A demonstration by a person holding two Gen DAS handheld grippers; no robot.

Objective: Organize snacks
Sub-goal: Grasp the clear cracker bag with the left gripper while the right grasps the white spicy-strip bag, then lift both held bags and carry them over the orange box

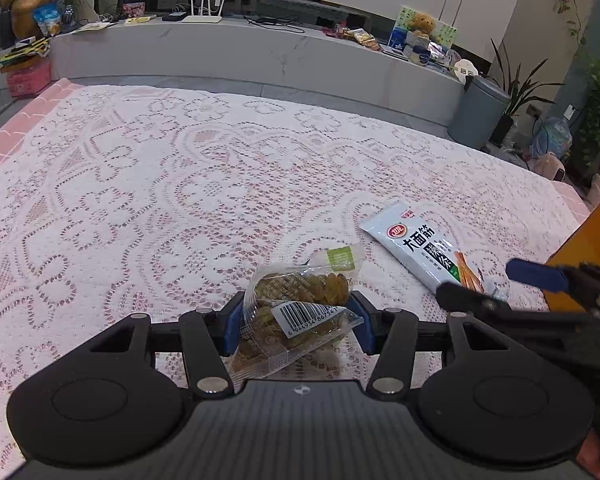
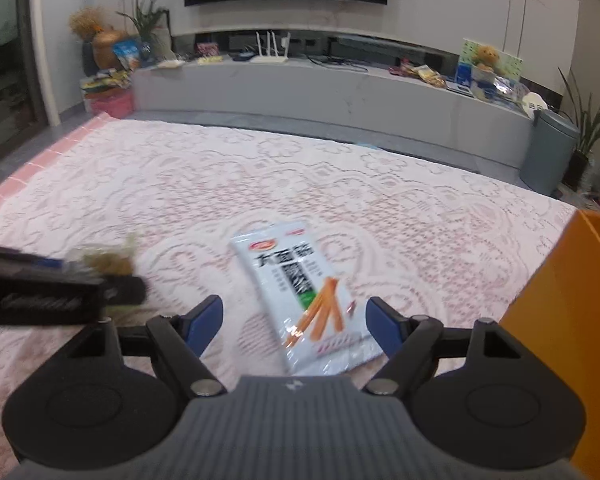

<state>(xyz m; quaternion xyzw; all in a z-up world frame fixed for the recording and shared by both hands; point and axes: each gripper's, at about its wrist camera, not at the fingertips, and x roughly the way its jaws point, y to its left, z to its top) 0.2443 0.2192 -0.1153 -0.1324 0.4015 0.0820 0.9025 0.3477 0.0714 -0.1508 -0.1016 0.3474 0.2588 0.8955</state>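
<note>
Left wrist view first: my left gripper (image 1: 296, 322) is pinching a clear packet of yellow-brown dried snack (image 1: 300, 312), the blue pads pressed against its two sides and the barcode end sticking out toward the camera. The packet hangs above the lace tablecloth (image 1: 160, 184), as far as I can judge. Off to the right lies the white stick-snack pouch (image 1: 424, 250) flat on the cloth, its long axis running from far-left to near-right. The right gripper (image 1: 496, 284) comes in from the right edge with its fingers on either side of the pouch's near end — not pressing it. Behind it stands the orange box (image 1: 580, 248), at the table's right side.

Right wrist view: this picture is motion-blurred, but the relation I care about reads well enough. The white pouch (image 2: 304, 300) lies straight ahead of my right gripper (image 2: 296, 324), its near end between the two spread blue fingers (image 2: 204, 322), neither of which touches it. The pouch's long axis runs almost along the gripper's pointing line, tilted a little to the left at the far end — so a close would catch it across its short width. The orange box (image 2: 572, 320) stands just to the right. The left gripper (image 2: 100, 280) with its packet shows as a blur at left.

My judgement: the right hand is the nearer one to this pouch, and the box lies on its side.
</note>
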